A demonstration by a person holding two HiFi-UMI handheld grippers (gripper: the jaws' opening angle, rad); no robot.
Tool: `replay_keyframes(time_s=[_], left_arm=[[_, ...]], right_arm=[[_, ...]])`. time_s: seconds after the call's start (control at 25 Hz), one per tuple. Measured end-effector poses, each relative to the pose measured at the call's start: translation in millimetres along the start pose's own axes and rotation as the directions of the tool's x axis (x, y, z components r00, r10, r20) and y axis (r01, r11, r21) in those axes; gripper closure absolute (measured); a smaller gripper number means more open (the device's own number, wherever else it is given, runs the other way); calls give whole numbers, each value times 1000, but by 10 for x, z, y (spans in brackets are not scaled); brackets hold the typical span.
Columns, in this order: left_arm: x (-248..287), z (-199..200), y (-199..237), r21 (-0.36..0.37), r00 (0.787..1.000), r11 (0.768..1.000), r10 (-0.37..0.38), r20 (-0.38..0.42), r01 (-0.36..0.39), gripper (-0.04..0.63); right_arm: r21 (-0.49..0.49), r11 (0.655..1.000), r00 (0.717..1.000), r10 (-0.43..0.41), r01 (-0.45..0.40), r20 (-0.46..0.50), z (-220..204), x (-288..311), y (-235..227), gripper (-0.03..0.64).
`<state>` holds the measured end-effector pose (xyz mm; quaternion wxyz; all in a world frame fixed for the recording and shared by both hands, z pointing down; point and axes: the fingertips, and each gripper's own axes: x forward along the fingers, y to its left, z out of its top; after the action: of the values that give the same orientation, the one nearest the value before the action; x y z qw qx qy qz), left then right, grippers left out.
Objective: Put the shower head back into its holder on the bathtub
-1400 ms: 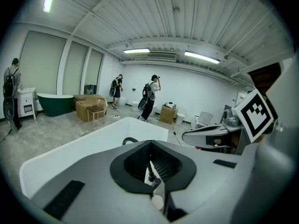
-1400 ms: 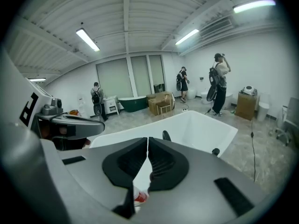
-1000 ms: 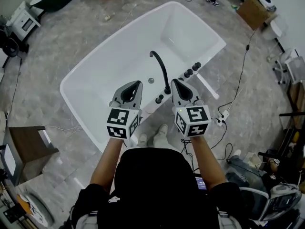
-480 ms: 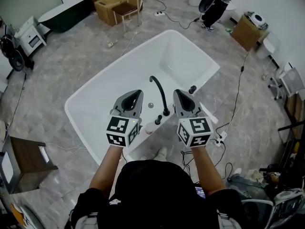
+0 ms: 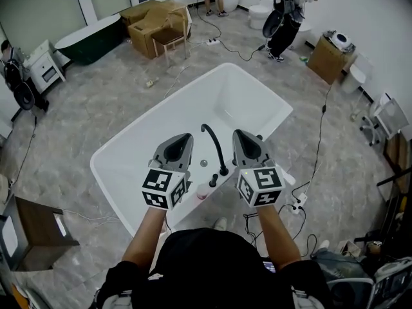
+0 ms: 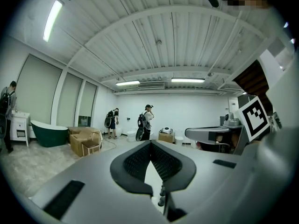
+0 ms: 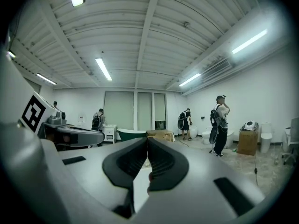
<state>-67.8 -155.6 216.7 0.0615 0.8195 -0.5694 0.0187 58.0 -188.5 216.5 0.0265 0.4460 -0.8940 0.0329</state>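
Glossy white rectangular bathtub [image 5: 251,98] on grey marbled floor [image 5: 96,102], curved black spout [image 5: 214,145], pale shower head [image 5: 202,192] on near rim beside round black knobs [image 5: 213,180], left gripper [image 5: 183,138] and right gripper [image 5: 240,134] above, ribbed jaws pressed together, empty.

Floor: grey marbled stone tiles [image 5: 96,108]; black cable [image 5: 321,124] trails across at right. Plain white walls [image 7: 261,87]. Ribbed white ceiling [image 7: 154,27] with long fluorescent strip lights [image 7: 103,69], lit. Tall frosted window panels [image 7: 126,108] on the far wall. Near it: dark green freestanding bathtub [image 5: 87,40], brown cardboard boxes [image 5: 151,15], small white cabinet [image 5: 44,60]. Brown wooden side table [image 5: 38,227] at near left. Person with dark backpack [image 5: 286,15] at the far end.
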Motion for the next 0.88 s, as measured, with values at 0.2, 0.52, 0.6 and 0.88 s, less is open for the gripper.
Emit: replay_keyframes(time_s=[0.2, 0.52, 0.6, 0.88], left_arm=[[-14, 86, -30, 14, 1000, 1000, 3, 13, -4, 581], [-28, 81, -30, 20, 1000, 1000, 14, 19, -15, 581], [-37, 84, -27, 23, 1000, 1000, 16, 22, -17, 581], [-62, 90, -1, 23, 999, 999, 25, 31, -26, 581]], right_arm=[[3, 1000, 1000, 3, -3, 16, 53, 15, -32, 592], [-18, 1000, 1000, 7, -6, 28, 29, 39, 3, 592], [-21, 1000, 1000, 4, -3, 29, 12, 43, 4, 594], [-45, 999, 1000, 9, -8, 28, 10, 58, 57, 594]])
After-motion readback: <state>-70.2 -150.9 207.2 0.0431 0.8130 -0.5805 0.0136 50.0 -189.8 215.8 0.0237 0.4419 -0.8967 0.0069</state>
